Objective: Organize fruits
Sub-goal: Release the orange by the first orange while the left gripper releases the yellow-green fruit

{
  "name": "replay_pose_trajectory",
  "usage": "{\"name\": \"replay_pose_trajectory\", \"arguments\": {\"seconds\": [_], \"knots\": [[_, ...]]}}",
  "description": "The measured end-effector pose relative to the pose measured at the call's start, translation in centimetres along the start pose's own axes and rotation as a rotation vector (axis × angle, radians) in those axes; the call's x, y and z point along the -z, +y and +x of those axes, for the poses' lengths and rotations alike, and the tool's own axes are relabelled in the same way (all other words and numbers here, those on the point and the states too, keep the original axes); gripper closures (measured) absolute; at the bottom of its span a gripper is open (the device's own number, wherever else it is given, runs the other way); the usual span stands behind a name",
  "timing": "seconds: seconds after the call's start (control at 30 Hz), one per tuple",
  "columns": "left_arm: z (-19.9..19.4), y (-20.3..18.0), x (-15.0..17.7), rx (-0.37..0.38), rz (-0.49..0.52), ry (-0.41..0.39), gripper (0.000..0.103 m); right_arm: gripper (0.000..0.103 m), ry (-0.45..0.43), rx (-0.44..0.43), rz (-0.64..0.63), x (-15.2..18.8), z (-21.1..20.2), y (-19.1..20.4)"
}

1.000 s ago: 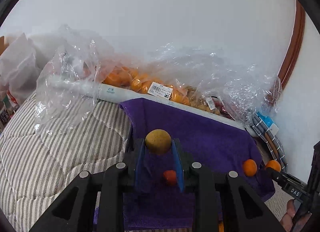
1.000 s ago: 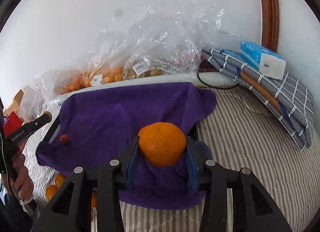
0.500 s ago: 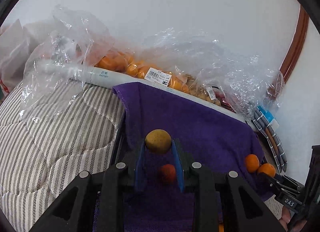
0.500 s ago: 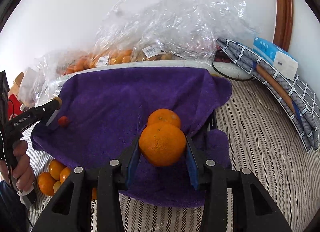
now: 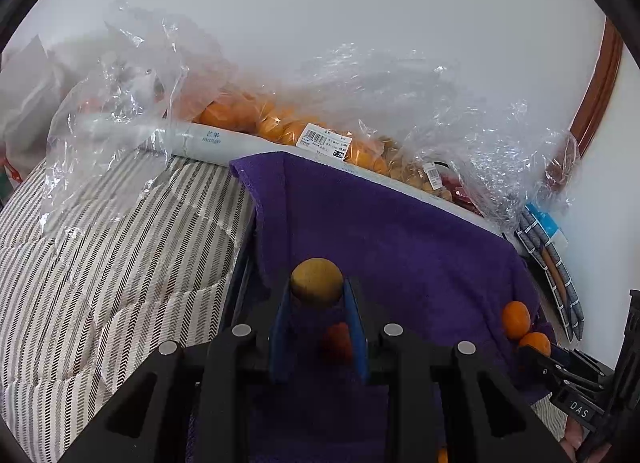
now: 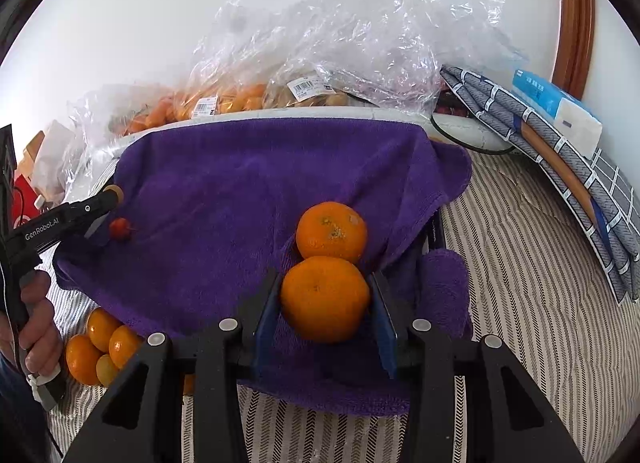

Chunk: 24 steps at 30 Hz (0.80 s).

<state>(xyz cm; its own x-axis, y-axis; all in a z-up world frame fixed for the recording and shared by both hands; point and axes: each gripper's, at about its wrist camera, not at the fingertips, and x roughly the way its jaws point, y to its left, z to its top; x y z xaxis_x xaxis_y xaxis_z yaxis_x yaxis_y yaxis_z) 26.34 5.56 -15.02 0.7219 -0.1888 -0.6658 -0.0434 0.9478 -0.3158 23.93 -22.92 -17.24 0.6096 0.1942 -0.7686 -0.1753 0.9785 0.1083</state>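
Left wrist view: left gripper [image 5: 316, 299] clamps a small yellow-brown fruit [image 5: 317, 281] between its blue pads, above the purple towel [image 5: 384, 231]. A small red fruit [image 5: 337, 343] lies on the towel right under the jaws. Two oranges [image 5: 516, 319] sit at the towel's right edge, by the other gripper's tip. Clear bags of fruit [image 5: 280, 127] line the wall behind the towel; striped bedding [image 5: 104, 263] is left of it. Right wrist view: right gripper [image 6: 325, 299] grips an orange [image 6: 325, 298] over the towel's [image 6: 240, 183] near edge. A second orange [image 6: 331, 232] rests on the towel, touching the held one from behind. The left gripper [image 6: 113, 194], in a hand [image 6: 38, 331], hovers at the towel's left edge, the red fruit [image 6: 119, 228] just beside it. Loose oranges [image 6: 100, 347] lie under the towel's left corner. Folded grey cloth [image 6: 560, 167] is right of the towel.
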Motion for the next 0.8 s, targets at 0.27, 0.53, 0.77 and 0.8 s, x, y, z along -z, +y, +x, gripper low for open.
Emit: {"name": "replay_pose_trajectory", "arguments": {"seconds": [0.27, 0.53, 0.77, 0.8], "knots": [[0.0, 0.1, 0.0, -0.003, -0.002, 0.002, 0.077, 0.052, -0.020, -0.008, -0.026, 0.0, -0.5, 0.4], [-0.8, -0.4, 0.2, -0.004, 0.025, -0.039, 0.056, 0.042, -0.118, 0.001, -0.014, 0.0, -2.3, 0.5], [-1.9, -0.4, 0.1, -0.018, 0.020, -0.092, 0.056, 0.041, -0.187, 0.034, 0.011, 0.2, -3.3, -0.1], [-2.1, -0.4, 0.1, -0.016, 0.020, -0.099, 0.056, 0.041, -0.197, 0.032, 0.020, 0.2, -3.6, -0.2]]}}
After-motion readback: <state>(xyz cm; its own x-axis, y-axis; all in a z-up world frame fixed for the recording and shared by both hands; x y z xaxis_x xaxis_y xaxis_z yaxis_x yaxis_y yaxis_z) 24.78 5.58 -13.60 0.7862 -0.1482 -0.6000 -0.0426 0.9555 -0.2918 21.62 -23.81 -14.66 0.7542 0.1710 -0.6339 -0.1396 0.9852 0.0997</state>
